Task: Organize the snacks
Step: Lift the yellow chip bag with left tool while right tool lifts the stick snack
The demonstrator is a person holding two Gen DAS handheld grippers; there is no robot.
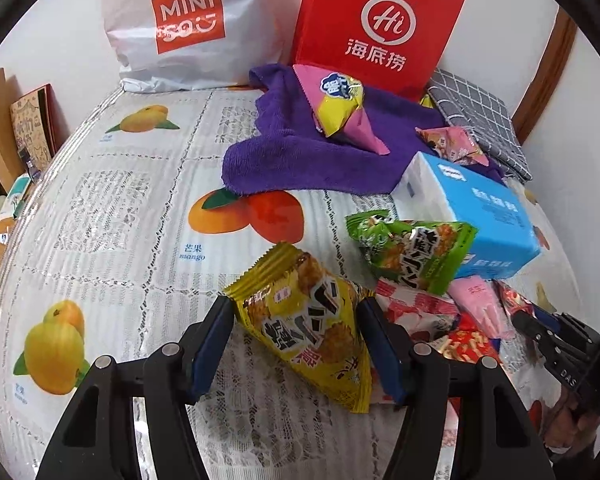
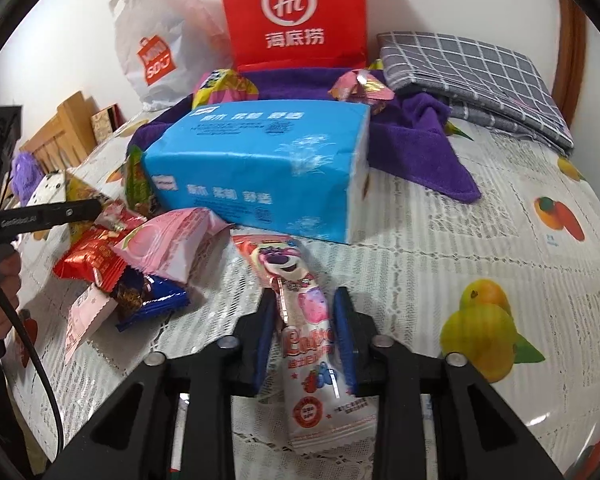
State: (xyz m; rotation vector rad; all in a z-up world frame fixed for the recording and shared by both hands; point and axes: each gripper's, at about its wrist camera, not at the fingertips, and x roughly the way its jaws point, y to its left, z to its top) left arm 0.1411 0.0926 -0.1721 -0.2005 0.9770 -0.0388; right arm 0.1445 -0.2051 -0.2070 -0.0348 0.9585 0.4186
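Along the table's far edge a white Miniso bag (image 1: pixel 184 28) and a red Haidilao bag (image 1: pixel 376 28) stand against the wall, with a purple towel (image 1: pixel 300 152), grey checked cloth (image 2: pixel 480 76) and blue tissue pack (image 2: pixel 268 168) nearby.

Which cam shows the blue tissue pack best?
Right wrist: the blue tissue pack sits near centre, its long printed side and top visible. Left wrist shows it off to the right, end-on, a green snack packet covering its lower corner.
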